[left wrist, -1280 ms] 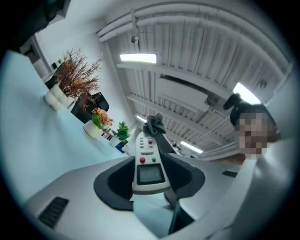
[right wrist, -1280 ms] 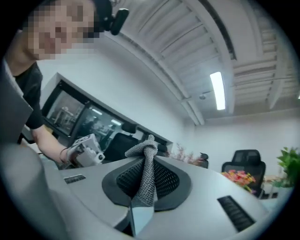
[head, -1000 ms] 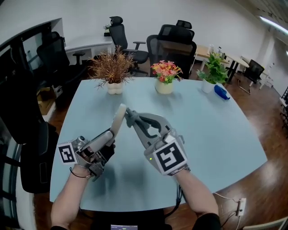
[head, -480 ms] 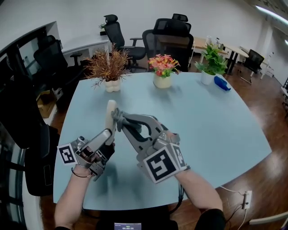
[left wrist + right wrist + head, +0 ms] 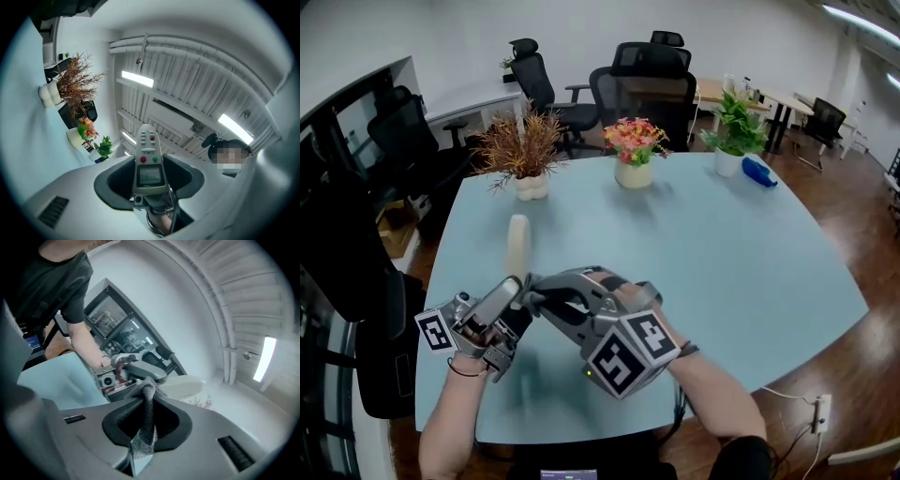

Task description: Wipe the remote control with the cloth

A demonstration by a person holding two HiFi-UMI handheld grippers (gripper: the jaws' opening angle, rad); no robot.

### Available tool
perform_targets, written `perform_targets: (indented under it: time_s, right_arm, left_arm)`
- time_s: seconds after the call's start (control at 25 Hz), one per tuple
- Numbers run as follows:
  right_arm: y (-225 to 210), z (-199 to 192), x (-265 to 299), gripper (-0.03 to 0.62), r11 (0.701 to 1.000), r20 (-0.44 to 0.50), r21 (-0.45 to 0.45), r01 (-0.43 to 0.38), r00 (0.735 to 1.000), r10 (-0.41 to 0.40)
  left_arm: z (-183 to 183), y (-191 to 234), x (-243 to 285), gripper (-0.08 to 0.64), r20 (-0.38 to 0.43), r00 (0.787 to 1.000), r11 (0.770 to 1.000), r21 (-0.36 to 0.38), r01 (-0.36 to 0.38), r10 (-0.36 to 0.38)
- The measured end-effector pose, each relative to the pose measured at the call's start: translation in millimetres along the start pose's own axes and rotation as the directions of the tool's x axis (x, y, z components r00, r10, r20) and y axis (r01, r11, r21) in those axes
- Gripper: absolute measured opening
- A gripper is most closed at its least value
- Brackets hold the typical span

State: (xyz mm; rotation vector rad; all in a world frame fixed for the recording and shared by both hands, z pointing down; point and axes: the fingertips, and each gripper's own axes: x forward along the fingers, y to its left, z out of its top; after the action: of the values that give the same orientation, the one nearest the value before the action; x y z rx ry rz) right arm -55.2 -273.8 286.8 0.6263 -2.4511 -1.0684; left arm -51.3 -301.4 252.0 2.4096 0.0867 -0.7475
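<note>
The cream remote control [image 5: 518, 246] stands tilted up and away over the table, its lower end clamped in my left gripper [image 5: 514, 286]. In the left gripper view its screen and buttons [image 5: 149, 161] face the camera. My right gripper [image 5: 532, 294] is shut on a grey mesh cloth [image 5: 146, 420], which hangs between its jaws. The right gripper's tips sit at the remote's lower part, right beside the left gripper's jaws. In the right gripper view the remote [image 5: 180, 385] and the left gripper [image 5: 123, 369] lie just beyond the cloth. Whether cloth and remote touch is hidden.
The light blue table [image 5: 722, 253] carries a dried plant in a white pot [image 5: 523, 155], a flower pot [image 5: 634, 150], a green plant [image 5: 733, 131] and a blue object [image 5: 759, 172] along its far edge. Black office chairs [image 5: 652, 80] stand behind it.
My right gripper has slid with the cloth from the remote's upper end down to its lower end near the left gripper, rolling as it went. The left gripper kept still.
</note>
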Motion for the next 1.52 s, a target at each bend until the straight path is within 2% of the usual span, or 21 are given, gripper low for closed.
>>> perform_targets:
  time_s: [0.16, 0.24, 0.28, 0.36, 0.4, 0.44, 0.52, 0.6, 0.68, 0.8, 0.92, 1.0, 1.16, 1.24, 1.28, 1.32, 1.36, 1.4, 1.44, 1.48, 1.52]
  right_arm:
    - [-62, 3, -34, 0.026, 0.963, 0.084, 0.122, 0.24, 0.964, -0.251]
    - [-92, 4, -58, 0.026, 0.901, 0.151, 0.296, 0.317, 0.916, -0.371]
    - [-102, 0, -67, 0.026, 0.857, 0.177, 0.415, 0.305, 0.897, -0.405]
    - [-108, -7, -72, 0.026, 0.756, 0.261, 0.643, 0.118, 0.895, -0.362]
    - [-102, -7, -68, 0.026, 0.68, 0.345, 0.731, -0.059, 0.892, -0.293]
    - [-91, -3, -61, 0.026, 0.576, 0.449, 0.775, -0.259, 0.868, -0.214]
    - [-65, 11, -50, 0.026, 0.35, 0.647, 0.733, -0.584, 0.757, -0.093]
    - [-42, 25, -47, 0.026, 0.195, 0.776, 0.624, -0.757, 0.63, -0.034]
    - [-27, 39, -53, 0.026, 0.105, 0.862, 0.504, -0.857, 0.507, -0.001]
    - [-17, 47, -66, 0.026, 0.044, 0.929, 0.368, -0.929, 0.369, 0.034]
    - [-16, 48, -76, 0.026, 0.031, 0.95, 0.306, -0.952, 0.307, 0.057]
    - [-21, 51, -86, 0.026, 0.059, 0.958, 0.278, -0.959, 0.281, 0.061]
    - [-36, 57, -121, 0.026, 0.154, 0.972, 0.205, -0.967, 0.219, 0.083]
    - [-39, 60, -144, 0.026, 0.218, 0.976, 0.149, -0.965, 0.178, 0.123]
    - [-40, 62, -154, 0.026, 0.265, 0.974, 0.131, -0.955, 0.174, 0.148]
    - [-40, 64, -158, 0.026, 0.318, 0.964, 0.139, -0.938, 0.201, 0.172]
    - [-41, 62, -154, 0.026, 0.371, 0.945, 0.182, -0.911, 0.266, 0.189]
    - [-42, 57, -141, 0.026, 0.418, 0.91, 0.26, -0.87, 0.365, 0.194]
    - [-45, 46, -122, 0.026, 0.455, 0.853, 0.366, -0.812, 0.488, 0.185]
    - [-50, 29, -99, 0.026, 0.487, 0.765, 0.488, -0.724, 0.623, 0.16]
    - [-58, 9, -76, 0.026, 0.517, 0.645, 0.609, -0.602, 0.755, 0.12]
  left_arm:
    - [-32, -6, 6, 0.175, -0.172, 0.984, 0.999, 0.026, 0.041, -0.036]
    - [-50, -17, 11, 0.175, -0.253, 0.964, 0.994, 0.044, 0.101, -0.087]
    - [-55, -25, 14, 0.175, -0.275, 0.954, 0.989, 0.059, 0.137, -0.116]
    - [-59, -43, 16, 0.175, -0.296, 0.939, 0.972, 0.106, 0.212, -0.172]
    - [-61, -51, 16, 0.175, -0.311, 0.931, 0.958, 0.143, 0.247, -0.193]
    - [-63, -59, 15, 0.175, -0.336, 0.919, 0.941, 0.192, 0.28, -0.205]
    - [-73, -71, 14, 0.176, -0.411, 0.889, 0.889, 0.303, 0.342, -0.202]
    - [-85, -80, 11, 0.176, -0.488, 0.853, 0.842, 0.368, 0.394, -0.186]
    - [-95, -87, 6, 0.176, -0.547, 0.817, 0.812, 0.383, 0.439, -0.184]
    - [-105, -91, 4, 0.176, -0.59, 0.787, 0.791, 0.39, 0.472, -0.179]
    - [-106, -88, 3, 0.176, -0.606, 0.781, 0.792, 0.4, 0.462, -0.149]
    - [-104, -88, 1, 0.176, -0.611, 0.78, 0.788, 0.412, 0.457, -0.132]
    - [-95, -83, -4, 0.175, -0.611, 0.789, 0.769, 0.475, 0.429, -0.063]
    - [-87, -72, -6, 0.175, -0.599, 0.8, 0.746, 0.547, 0.379, 0.032]
    - [-80, -62, -7, 0.175, -0.581, 0.806, 0.722, 0.605, 0.335, 0.112]
    - [-73, -49, -8, 0.175, -0.551, 0.807, 0.681, 0.676, 0.282, 0.213]
    - [-67, -35, -10, 0.176, -0.509, 0.796, 0.617, 0.753, 0.228, 0.327]
    - [-61, -23, -12, 0.175, -0.454, 0.774, 0.534, 0.826, 0.181, 0.44]
    - [-55, -12, -14, 0.176, -0.382, 0.748, 0.433, 0.89, 0.142, 0.542]
    - [-48, -3, -15, 0.175, -0.292, 0.719, 0.312, 0.944, 0.11, 0.631]
    - [-39, 4, -17, 0.175, -0.185, 0.68, 0.164, 0.982, 0.096, 0.709]
